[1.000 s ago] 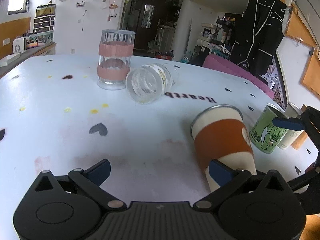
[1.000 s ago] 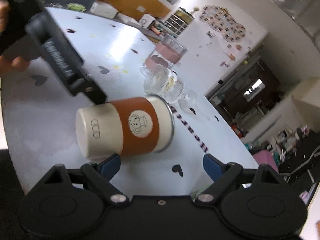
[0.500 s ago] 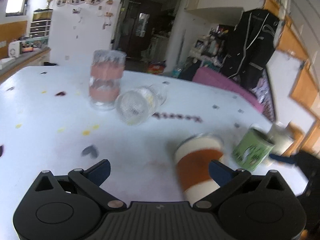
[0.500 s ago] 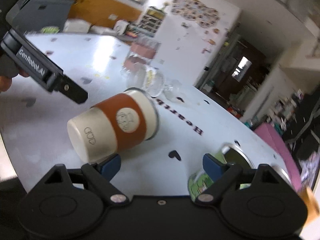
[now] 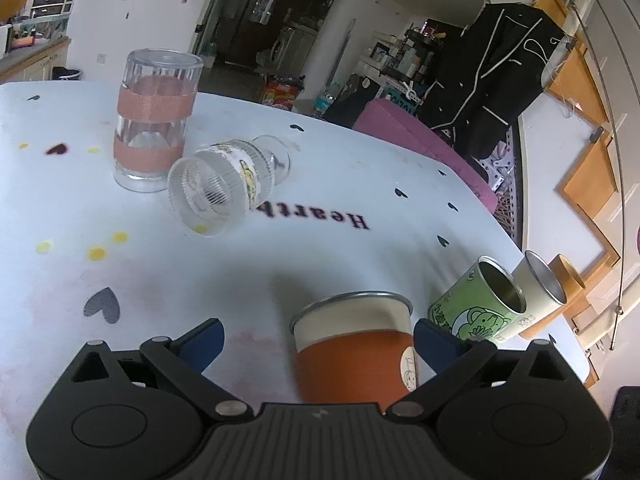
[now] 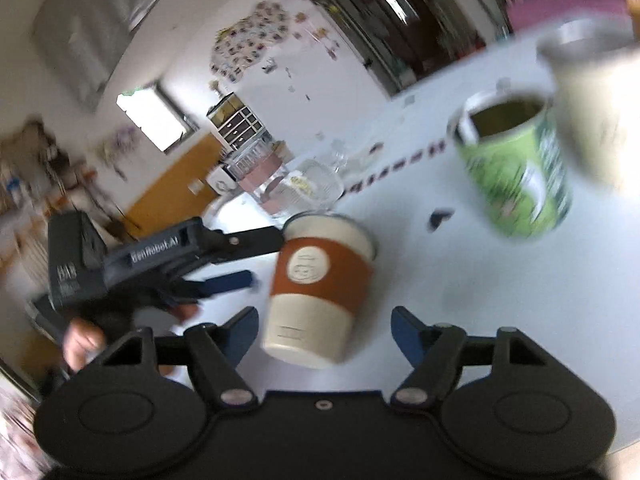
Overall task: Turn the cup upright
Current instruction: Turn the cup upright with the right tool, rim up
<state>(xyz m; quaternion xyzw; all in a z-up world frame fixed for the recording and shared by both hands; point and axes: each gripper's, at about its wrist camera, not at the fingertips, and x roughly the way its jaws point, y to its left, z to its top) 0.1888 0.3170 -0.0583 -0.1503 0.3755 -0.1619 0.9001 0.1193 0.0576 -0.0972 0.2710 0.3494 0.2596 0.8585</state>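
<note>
A cream cup with an orange sleeve lies on its side on the white table, rim pointing away from me. My left gripper is open, and the cup lies between its fingers, close to the right one. In the blurred right wrist view the same cup lies between the fingers of my open right gripper, base toward the camera. The left gripper shows there at the cup's left side.
A ribbed clear glass lies on its side behind. A tall glass with a pink band stands upright next to it. A green tin and a cream metal cup stand near the table's right edge.
Both grippers have closed in on the orange-sleeved cup. The left one swung right so the cup now lies between its fingers. The right one turned so the cup's base faces it.
</note>
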